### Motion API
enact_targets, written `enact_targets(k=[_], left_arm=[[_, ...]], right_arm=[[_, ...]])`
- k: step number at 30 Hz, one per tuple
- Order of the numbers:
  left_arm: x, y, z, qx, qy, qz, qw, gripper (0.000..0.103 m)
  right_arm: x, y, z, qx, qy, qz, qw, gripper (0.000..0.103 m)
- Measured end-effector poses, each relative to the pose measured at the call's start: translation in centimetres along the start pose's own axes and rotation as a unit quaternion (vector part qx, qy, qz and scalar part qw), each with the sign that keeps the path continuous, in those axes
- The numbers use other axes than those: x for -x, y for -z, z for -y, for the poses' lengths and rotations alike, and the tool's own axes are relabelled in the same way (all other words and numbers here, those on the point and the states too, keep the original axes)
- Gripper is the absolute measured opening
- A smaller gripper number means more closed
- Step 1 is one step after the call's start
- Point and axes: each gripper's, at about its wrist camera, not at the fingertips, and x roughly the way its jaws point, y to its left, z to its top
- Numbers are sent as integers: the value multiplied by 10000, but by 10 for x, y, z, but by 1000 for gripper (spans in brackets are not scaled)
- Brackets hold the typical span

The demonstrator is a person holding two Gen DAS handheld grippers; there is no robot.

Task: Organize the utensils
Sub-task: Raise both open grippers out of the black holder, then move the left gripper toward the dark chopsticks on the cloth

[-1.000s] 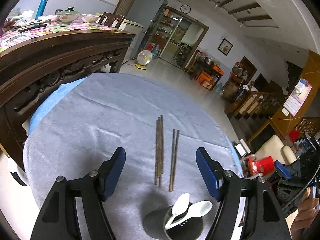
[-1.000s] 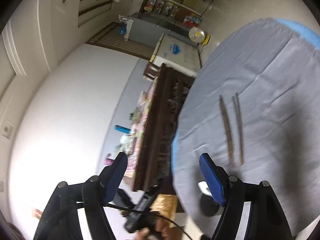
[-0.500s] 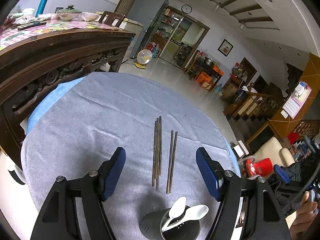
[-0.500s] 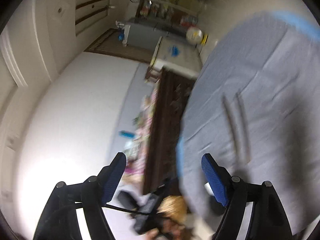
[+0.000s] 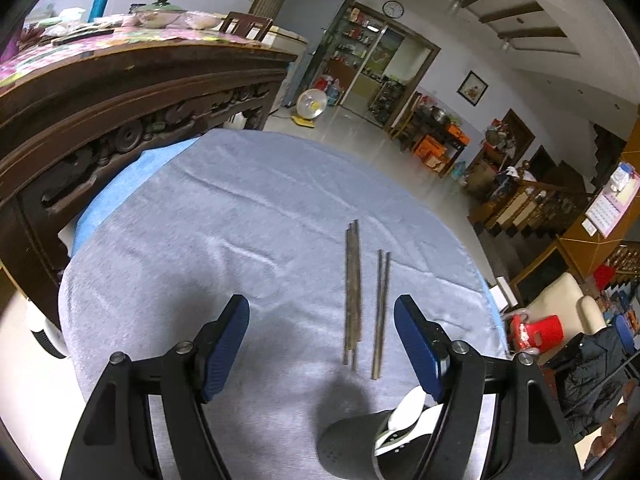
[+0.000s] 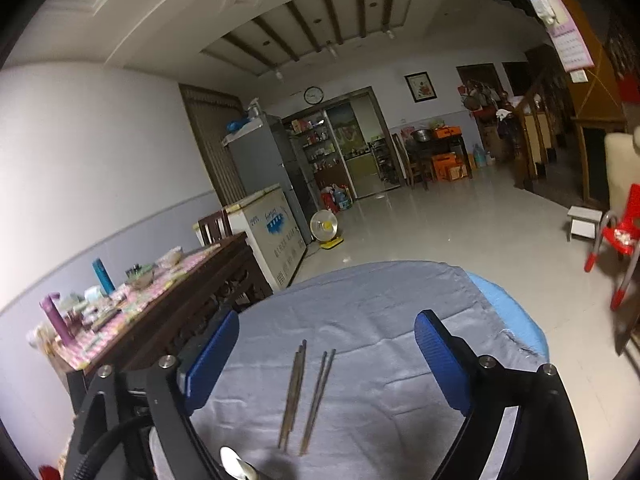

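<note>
Two bundles of brown chopsticks lie side by side on the grey cloth [image 5: 224,240]: a thicker bundle [image 5: 352,292] and a thinner pair [image 5: 381,314]. My left gripper [image 5: 322,338] hovers open over their near ends, nothing between its blue pads. A dark utensil holder [image 5: 356,444] with white spoons [image 5: 404,412] stands at the near edge, partly behind the right finger. In the right wrist view the same chopsticks [image 6: 294,392] and pair [image 6: 318,394] lie ahead of my right gripper [image 6: 326,360], whose jaws are opening and empty. A white spoon tip [image 6: 232,460] shows at the bottom.
A carved dark wooden table [image 5: 120,100] with bowls and a teal bottle [image 5: 98,0] stands close on the left. The cloth's round edge drops off to tiled floor [image 6: 440,220] beyond. A red chair [image 6: 616,240] stands at the right.
The right gripper has rolled upright and swung round to face the chopsticks, its jaws wider. The left gripper has dropped a little, and the holder has slid to the right behind its finger.
</note>
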Motion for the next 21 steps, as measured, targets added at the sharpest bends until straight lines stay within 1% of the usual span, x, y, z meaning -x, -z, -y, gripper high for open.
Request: enact_targets(k=[8,15,17,21], left_arm=[[-9,3,-21,94,-291,-105,9995,75],[-20,8,-30,70,-488,-237,9985,75],[-23,8,-31,97,-474,-283,9984,75],[-24,10,-26,-37,-455,-274,9986,75]], right_arm=[[-18,7,28,-28,344,-462,9983,94],[-37,22,53,-167,541,-1067,9927,95],[-44,27,61,-302,532,-1220,9906,95],[-59,33,81,-890,372,-1418,9852,95]])
